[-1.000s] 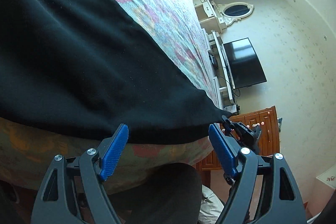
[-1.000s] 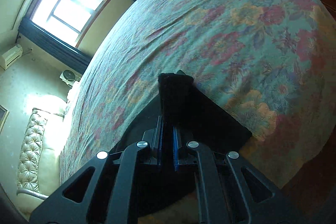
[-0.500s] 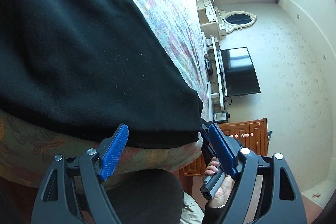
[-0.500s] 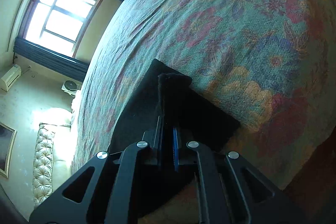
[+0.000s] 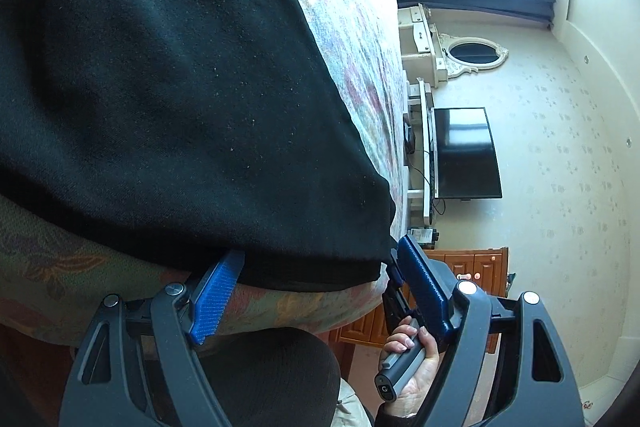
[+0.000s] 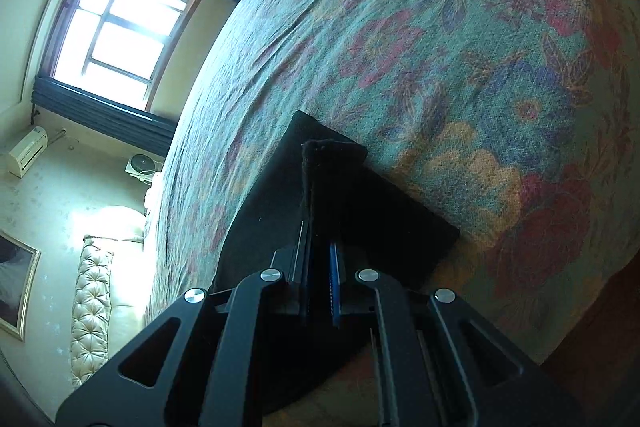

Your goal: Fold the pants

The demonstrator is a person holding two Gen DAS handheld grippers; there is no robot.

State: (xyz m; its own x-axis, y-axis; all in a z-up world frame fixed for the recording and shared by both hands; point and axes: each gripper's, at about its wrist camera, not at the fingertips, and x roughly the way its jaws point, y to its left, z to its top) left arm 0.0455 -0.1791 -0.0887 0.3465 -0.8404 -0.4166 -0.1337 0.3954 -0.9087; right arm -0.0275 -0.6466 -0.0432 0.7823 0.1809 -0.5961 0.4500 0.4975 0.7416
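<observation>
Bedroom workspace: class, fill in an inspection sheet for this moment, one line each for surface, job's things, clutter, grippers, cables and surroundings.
Surface: floral bedspread covering the bed, lightly wrinkled.
Job's things: black pants lying on the bed at its near edge.
Clutter: nothing seen on the bed.
Grippers: left gripper near the pants' edge, jaws closing, not yet pressing cloth; right gripper shut on a pants corner.
Cables: wires hang below the television.
Surroundings: window, oval mirror, wooden cabinet, tufted headboard.
</observation>
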